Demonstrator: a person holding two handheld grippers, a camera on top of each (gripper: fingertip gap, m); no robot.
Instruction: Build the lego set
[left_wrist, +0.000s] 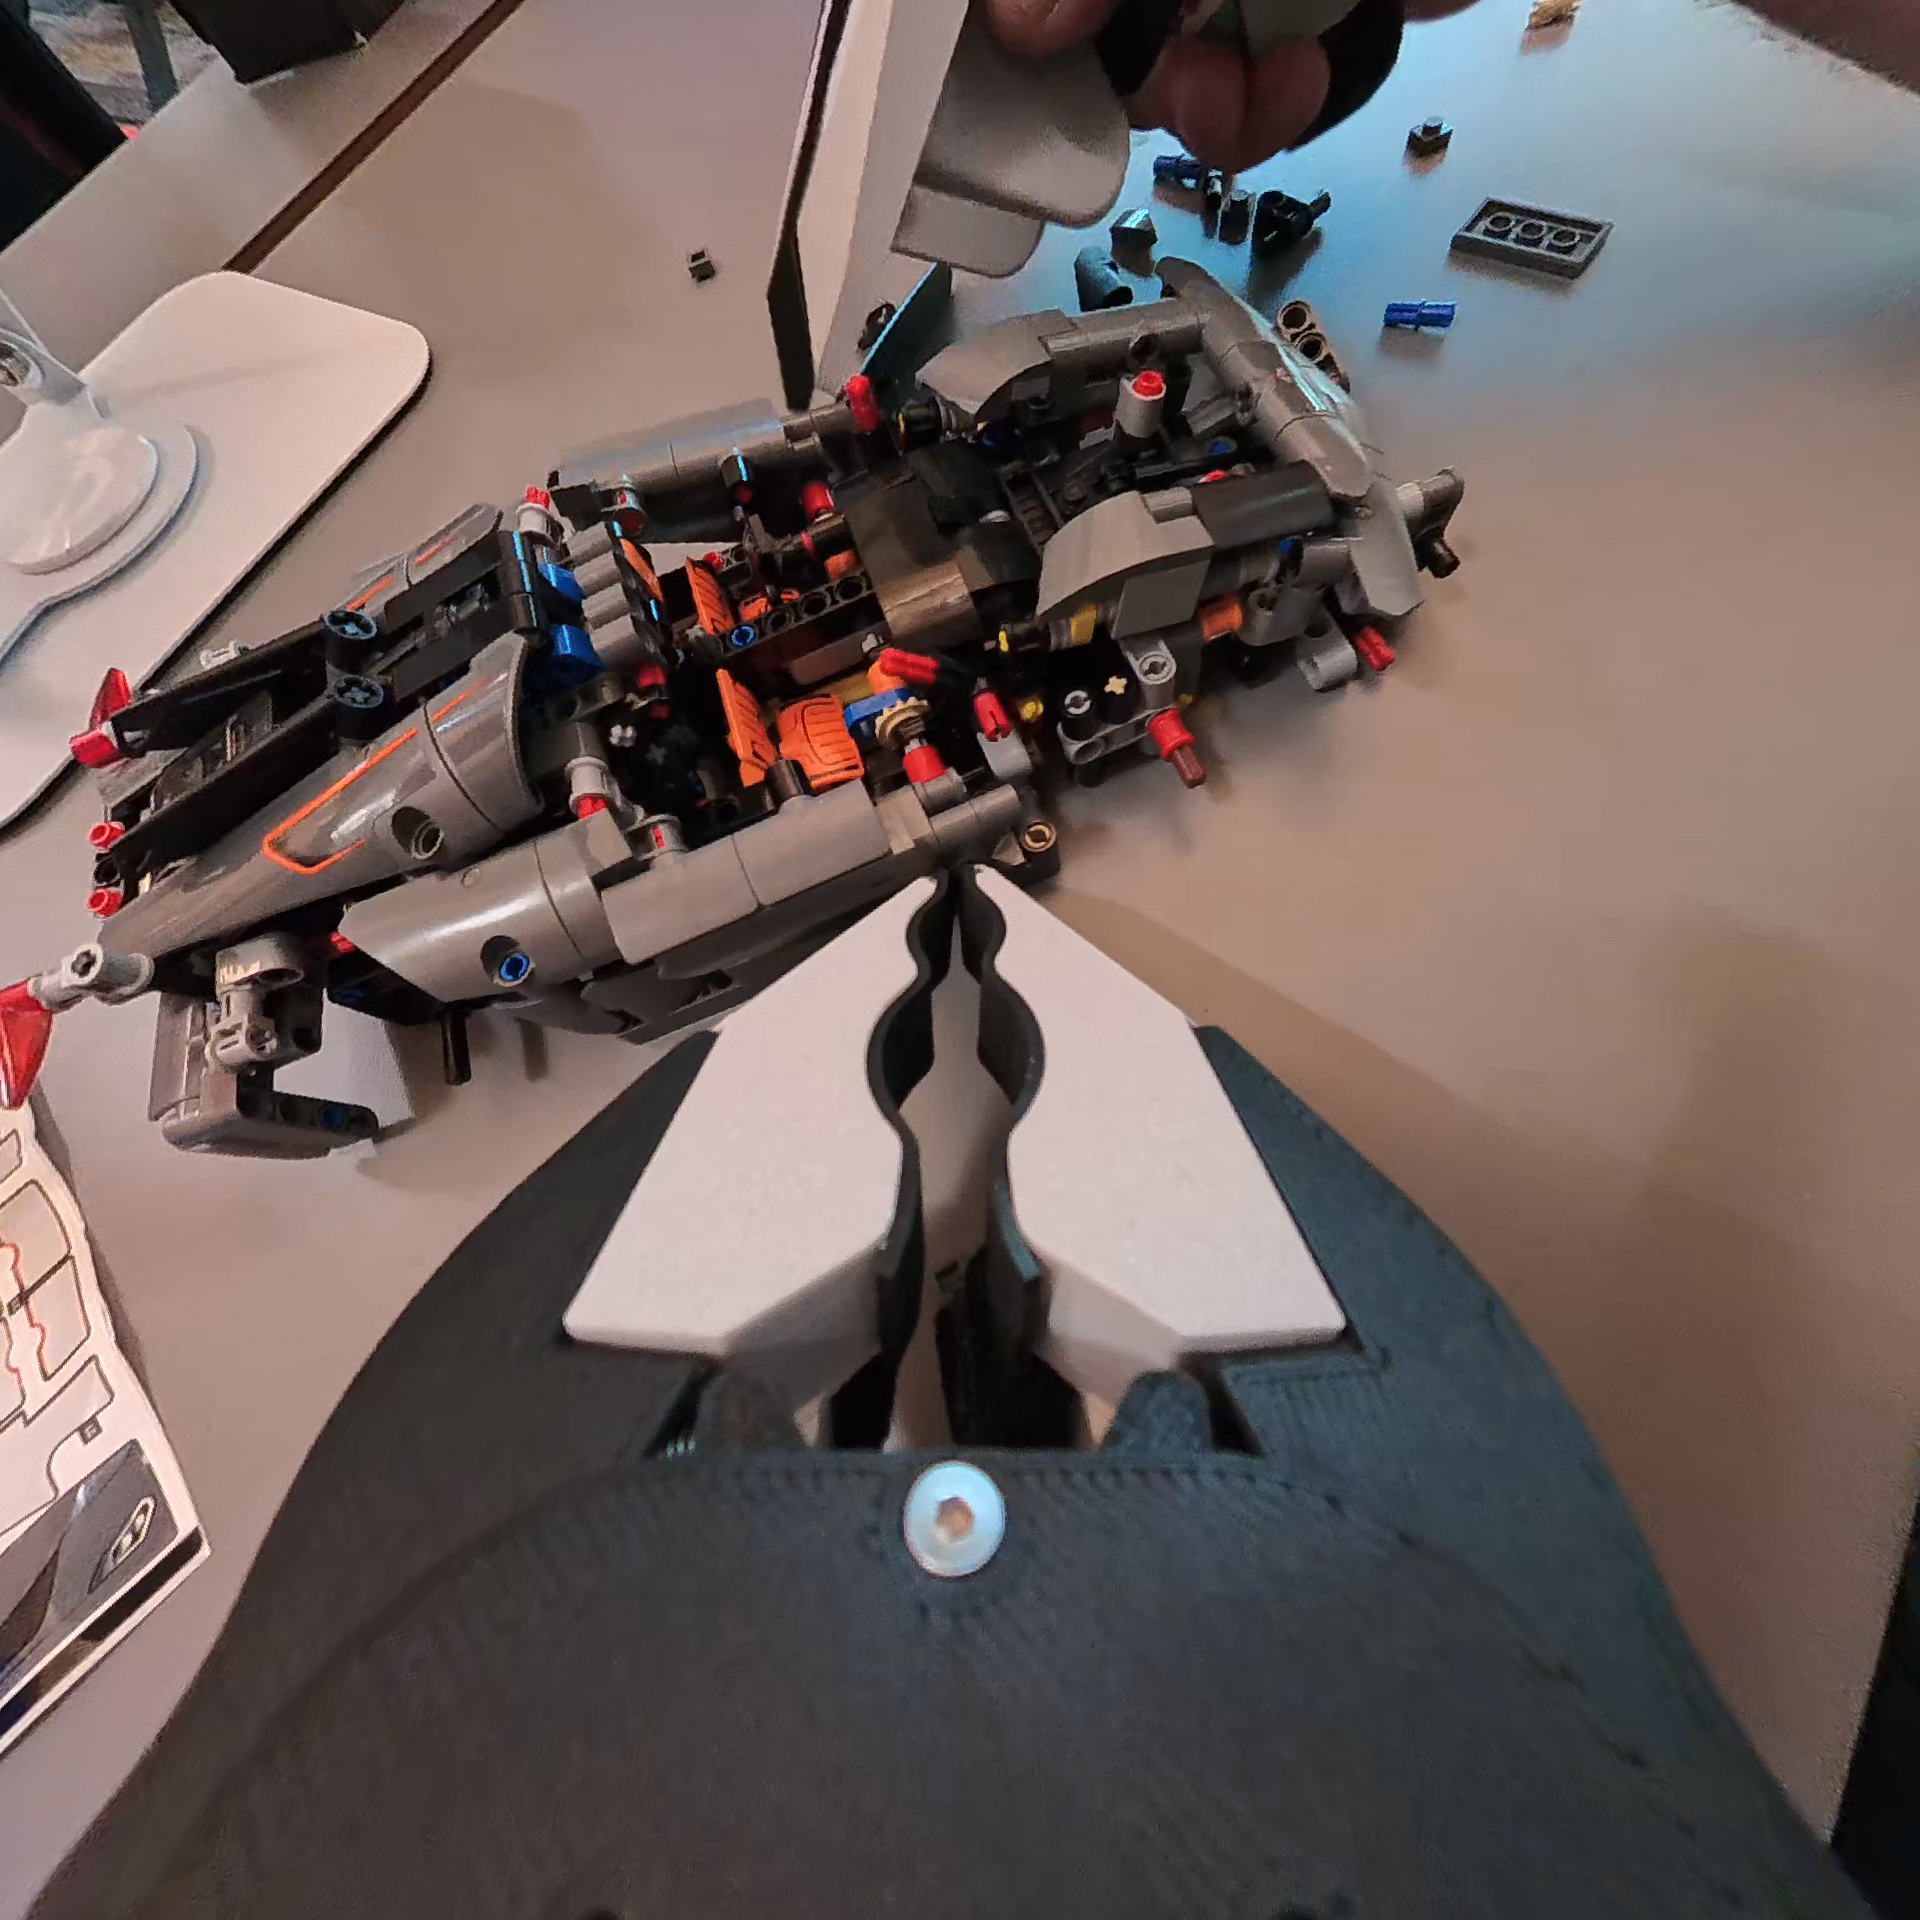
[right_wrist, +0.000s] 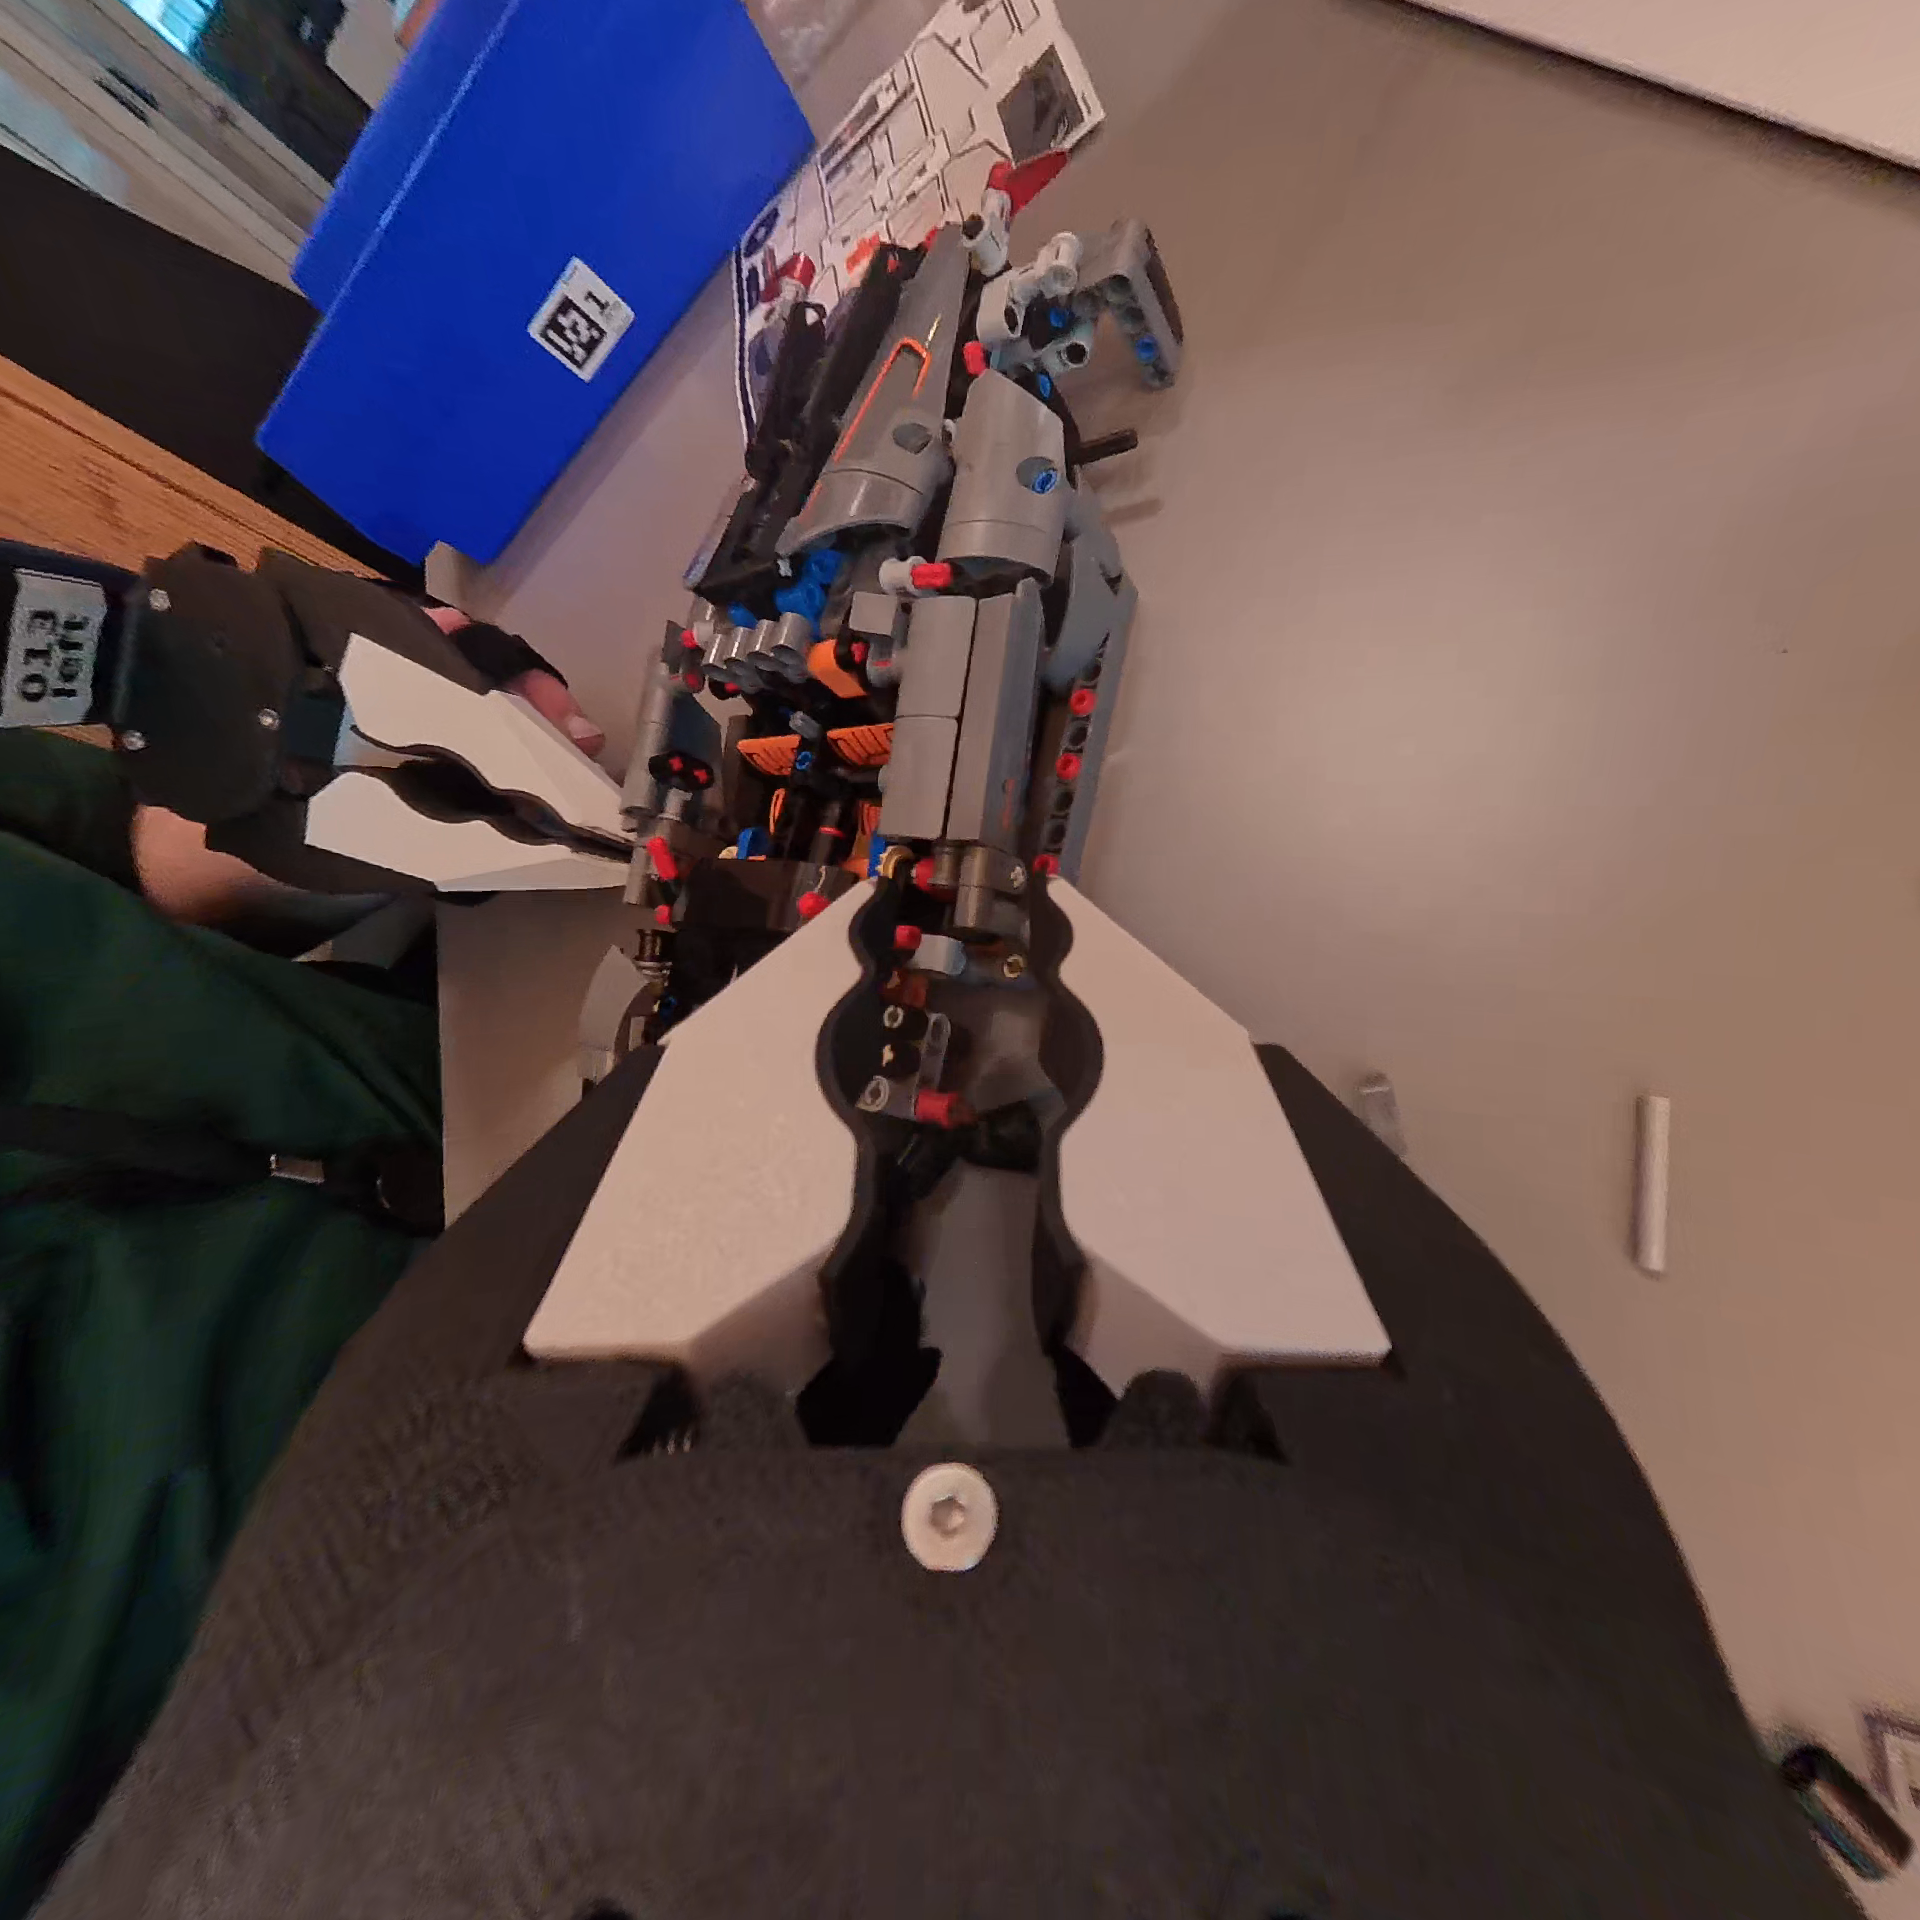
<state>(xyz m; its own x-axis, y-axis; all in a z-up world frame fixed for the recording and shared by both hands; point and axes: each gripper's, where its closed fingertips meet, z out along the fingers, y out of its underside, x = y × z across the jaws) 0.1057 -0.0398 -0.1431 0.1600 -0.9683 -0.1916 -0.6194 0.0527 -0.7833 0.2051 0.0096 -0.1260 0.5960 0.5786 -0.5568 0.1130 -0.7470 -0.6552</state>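
A half-built grey, black and orange lego car (left_wrist: 779, 675) lies on the grey table (left_wrist: 1558, 935). My left gripper (left_wrist: 961, 883) is shut, with its tips against the car's near side panel. It also shows in the right wrist view (right_wrist: 621, 844), touching the car's side. My right gripper (right_wrist: 961, 896) straddles one end of the car (right_wrist: 935, 623). Car parts fill the gap between its fingers, so it looks closed on that end. In the left wrist view the right gripper (left_wrist: 1029, 223) sits over the car's far end, with a hand behind it.
Loose pieces lie past the car: a dark grey plate (left_wrist: 1527, 237), blue pins (left_wrist: 1418, 312) and black parts (left_wrist: 1262, 213). A white stand base (left_wrist: 208, 416) is at the left, a printed sheet (left_wrist: 73, 1403) by the edge. A blue box (right_wrist: 520, 260) and a white rod (right_wrist: 1652, 1184) flank the car. Tip to tip, the grippers are about 12 centimeters apart.
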